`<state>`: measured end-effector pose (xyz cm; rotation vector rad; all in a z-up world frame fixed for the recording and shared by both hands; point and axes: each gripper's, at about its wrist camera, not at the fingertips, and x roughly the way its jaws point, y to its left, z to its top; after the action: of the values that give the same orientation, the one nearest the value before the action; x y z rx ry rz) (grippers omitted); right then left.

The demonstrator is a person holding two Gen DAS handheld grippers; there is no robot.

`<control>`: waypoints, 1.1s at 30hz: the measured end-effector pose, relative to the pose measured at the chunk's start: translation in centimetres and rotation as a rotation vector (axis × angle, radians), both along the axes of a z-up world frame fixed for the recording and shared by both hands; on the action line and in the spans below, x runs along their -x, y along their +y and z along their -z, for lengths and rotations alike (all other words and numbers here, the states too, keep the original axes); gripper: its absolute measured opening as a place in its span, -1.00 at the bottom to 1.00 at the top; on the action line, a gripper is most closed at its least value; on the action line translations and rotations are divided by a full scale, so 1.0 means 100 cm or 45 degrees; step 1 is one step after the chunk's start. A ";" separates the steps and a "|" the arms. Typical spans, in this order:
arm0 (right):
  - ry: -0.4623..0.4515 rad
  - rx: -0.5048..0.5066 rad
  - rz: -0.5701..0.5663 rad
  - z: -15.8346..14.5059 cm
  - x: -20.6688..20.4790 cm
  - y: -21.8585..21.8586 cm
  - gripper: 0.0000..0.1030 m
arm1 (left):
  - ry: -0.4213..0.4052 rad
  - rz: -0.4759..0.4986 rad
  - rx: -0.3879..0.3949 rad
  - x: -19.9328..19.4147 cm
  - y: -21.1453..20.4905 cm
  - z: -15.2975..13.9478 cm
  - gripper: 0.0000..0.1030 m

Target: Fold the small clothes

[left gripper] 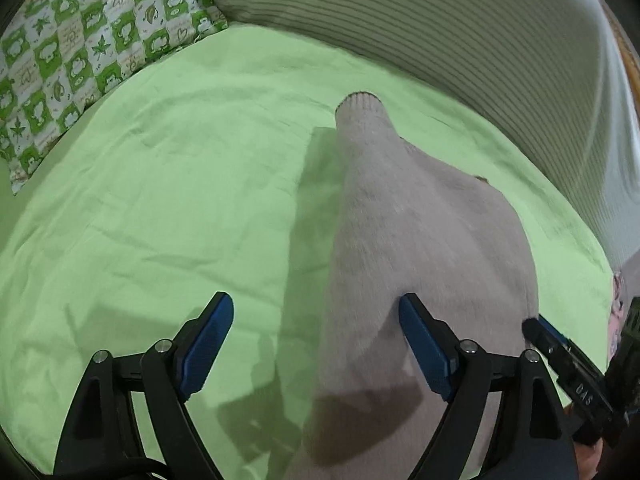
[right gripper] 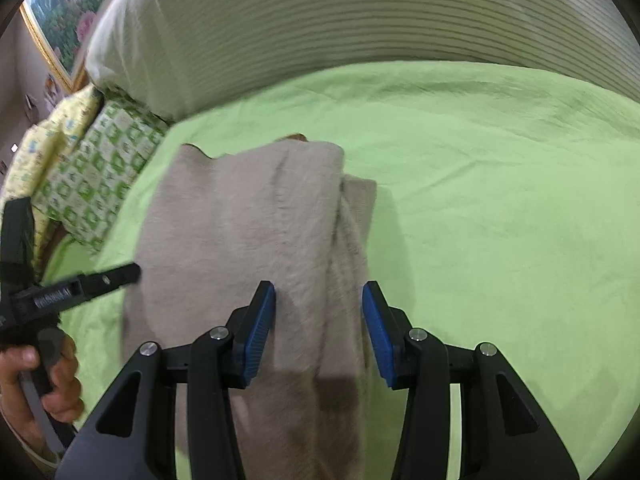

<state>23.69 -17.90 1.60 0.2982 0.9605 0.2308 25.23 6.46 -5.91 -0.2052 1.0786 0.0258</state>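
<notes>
A beige knit sweater [left gripper: 420,216] lies on the green bed sheet [left gripper: 160,184], one sleeve stretching away to its ribbed cuff [left gripper: 358,100]. My left gripper [left gripper: 316,308] hovers over the sweater's near left part, jaws wide open, and its right finger [left gripper: 424,344] is above the fabric. In the right wrist view the sweater [right gripper: 240,232] looks folded, with a sleeve strip [right gripper: 354,220] along its right edge. My right gripper [right gripper: 318,296] stands half open just above that edge, and the pads do not press on the fabric. The left gripper's finger [right gripper: 100,276] shows at the sweater's left side.
A striped grey-white duvet or pillow [left gripper: 440,20] runs along the far side of the bed. A green-and-white patterned pillow [left gripper: 72,48] lies at the far left, with a yellow one [right gripper: 48,140] beside it. A framed flower picture [right gripper: 60,12] hangs on the wall. A hand [right gripper: 36,384] grips the left tool.
</notes>
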 end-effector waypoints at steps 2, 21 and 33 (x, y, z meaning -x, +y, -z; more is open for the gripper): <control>0.026 0.054 -0.010 0.007 -0.007 0.003 0.02 | 0.015 0.002 -0.056 -0.008 -0.003 0.007 0.76; -0.089 -0.111 0.028 -0.032 0.071 -0.011 0.16 | -0.091 0.114 -0.002 0.091 -0.011 -0.027 0.78; -0.281 0.043 -0.014 -0.053 0.156 0.021 0.60 | -0.274 0.200 -0.144 0.194 -0.024 -0.048 0.84</control>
<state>8.06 -15.77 6.95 0.2310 0.7472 0.2516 5.85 4.03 -1.12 -0.0202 0.8731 -0.0748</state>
